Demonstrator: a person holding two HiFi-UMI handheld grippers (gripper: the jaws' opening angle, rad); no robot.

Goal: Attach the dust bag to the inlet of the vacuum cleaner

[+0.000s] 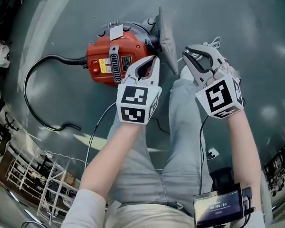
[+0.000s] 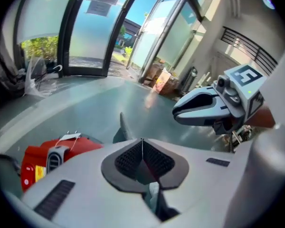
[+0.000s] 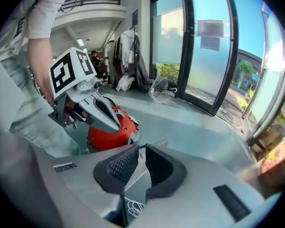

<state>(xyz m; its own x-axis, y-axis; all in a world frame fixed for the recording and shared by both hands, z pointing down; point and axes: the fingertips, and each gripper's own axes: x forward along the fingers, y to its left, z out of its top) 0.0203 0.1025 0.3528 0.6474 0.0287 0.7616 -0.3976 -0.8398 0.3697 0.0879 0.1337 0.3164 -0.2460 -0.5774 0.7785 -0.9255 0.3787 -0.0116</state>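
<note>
The red vacuum cleaner (image 1: 115,56) lies on the grey floor, with a white tag on top. A flat grey dust bag (image 1: 167,37) stands on edge against its right side; whether it sits on the inlet is hidden. My left gripper (image 1: 154,59) hovers above the vacuum's right end, shut with nothing between its pads (image 2: 142,142). My right gripper (image 1: 185,55) hangs just right of the bag's lower edge, its tips together (image 3: 141,147) and apparently empty. The left gripper view shows the vacuum (image 2: 42,158) and the bag (image 2: 123,127) below me.
A black power cord (image 1: 31,94) loops left from the vacuum. The person's grey-trousered legs (image 1: 180,127) stand right below the grippers. A small screen device (image 1: 217,207) is at the waist. Wire racks (image 1: 33,175) stand lower left. Glass doors (image 3: 204,56) bound the room.
</note>
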